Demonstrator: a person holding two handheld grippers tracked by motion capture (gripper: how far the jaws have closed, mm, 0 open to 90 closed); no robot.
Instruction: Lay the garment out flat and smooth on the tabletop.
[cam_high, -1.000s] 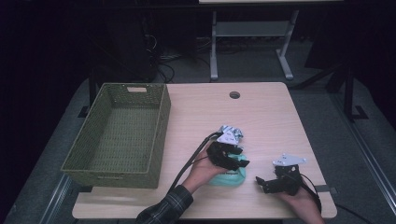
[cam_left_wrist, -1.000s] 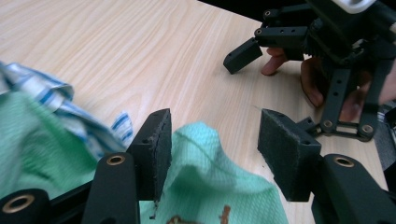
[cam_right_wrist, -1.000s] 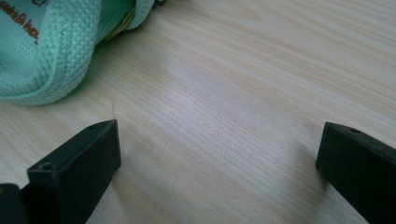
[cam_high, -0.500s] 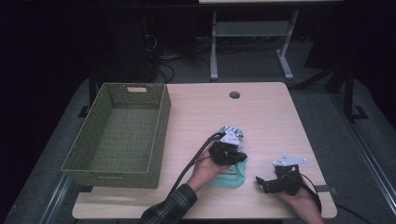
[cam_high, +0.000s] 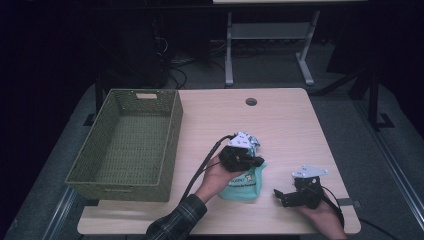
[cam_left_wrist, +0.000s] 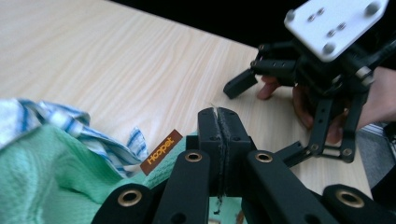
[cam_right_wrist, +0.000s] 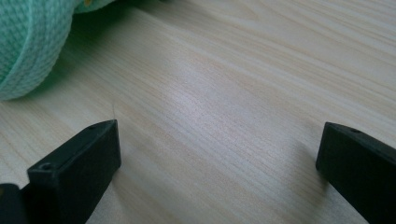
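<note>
A mint-green cloth (cam_high: 242, 187) with printed text lies near the table's front, peaked up under my left gripper (cam_high: 257, 161). Those jaws have just been closing and now stand pressed together (cam_left_wrist: 218, 112), shut on a fold of the green cloth (cam_left_wrist: 42, 186) that bunches below them. A blue-and-white striped cloth (cam_high: 246, 141) lies crumpled just behind it, with a brown label (cam_left_wrist: 161, 151) at its edge. My right gripper (cam_high: 279, 197) rests on the table to the right, open, with bare wood between its jaws (cam_right_wrist: 215, 140). The green cloth's edge (cam_right_wrist: 28, 42) lies off to its left.
A woven olive basket (cam_high: 172, 130) stands empty at the table's left. The wooden table (cam_high: 290, 130) has a round cable hole (cam_high: 251, 102) near its far edge. A metal stand's legs (cam_high: 265, 35) sit on the floor behind.
My left gripper has shut over the green cloth and risen a little, pulling the cloth up into a peak. The right gripper has not moved.
</note>
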